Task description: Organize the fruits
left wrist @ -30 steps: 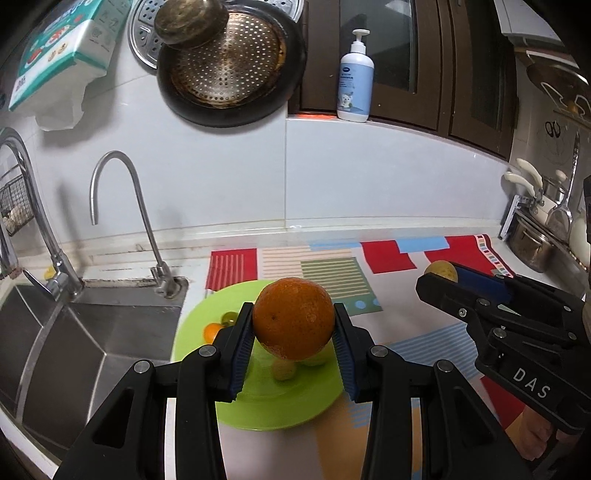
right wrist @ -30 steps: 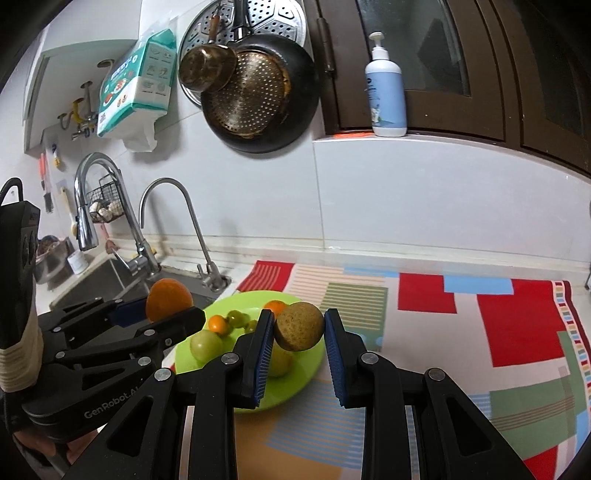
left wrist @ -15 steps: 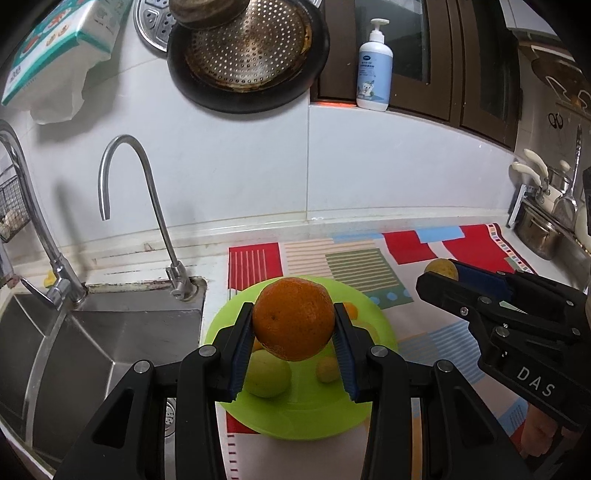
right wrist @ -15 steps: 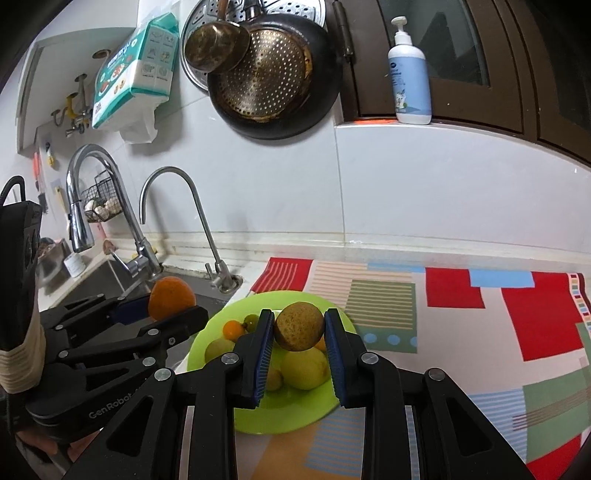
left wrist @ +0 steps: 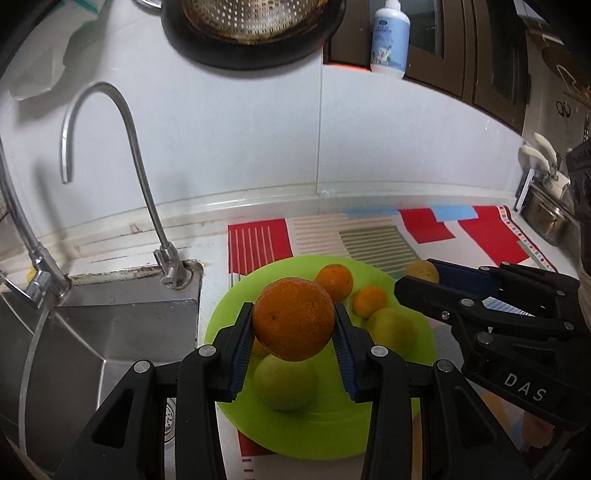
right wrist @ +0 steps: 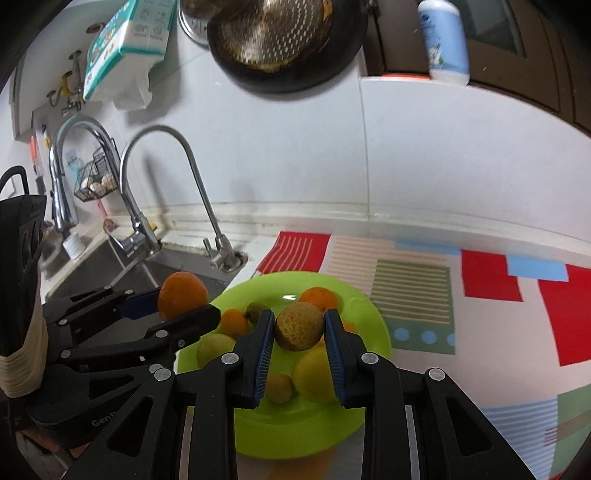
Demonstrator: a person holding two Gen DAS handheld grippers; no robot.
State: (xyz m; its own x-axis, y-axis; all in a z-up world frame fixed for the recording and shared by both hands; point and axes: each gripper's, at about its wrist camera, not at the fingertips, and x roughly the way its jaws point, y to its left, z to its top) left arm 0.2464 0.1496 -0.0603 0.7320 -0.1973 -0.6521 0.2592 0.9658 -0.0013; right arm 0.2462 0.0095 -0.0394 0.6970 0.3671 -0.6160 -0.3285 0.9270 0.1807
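Note:
My left gripper (left wrist: 293, 325) is shut on a large orange (left wrist: 293, 319) and holds it above the near left part of a lime green plate (left wrist: 325, 424). On the plate lie a green apple (left wrist: 285, 382), a yellow-green fruit (left wrist: 393, 326) and two small oranges (left wrist: 334, 281). My right gripper (right wrist: 299, 332) is shut on a brownish speckled round fruit (right wrist: 299, 331) above the plate (right wrist: 295, 432). The left gripper with its orange (right wrist: 183, 294) shows at the left of the right wrist view.
A steel sink (left wrist: 92, 343) with a curved tap (left wrist: 147, 195) lies left of the plate. A patterned mat (right wrist: 480, 295) covers the counter to the right. A dark pan (left wrist: 251, 33) and a soap bottle (left wrist: 389, 37) hang or stand above on the wall.
Both grippers have moved forward and down toward the plate, which now looks larger and closer. Each still holds its fruit.

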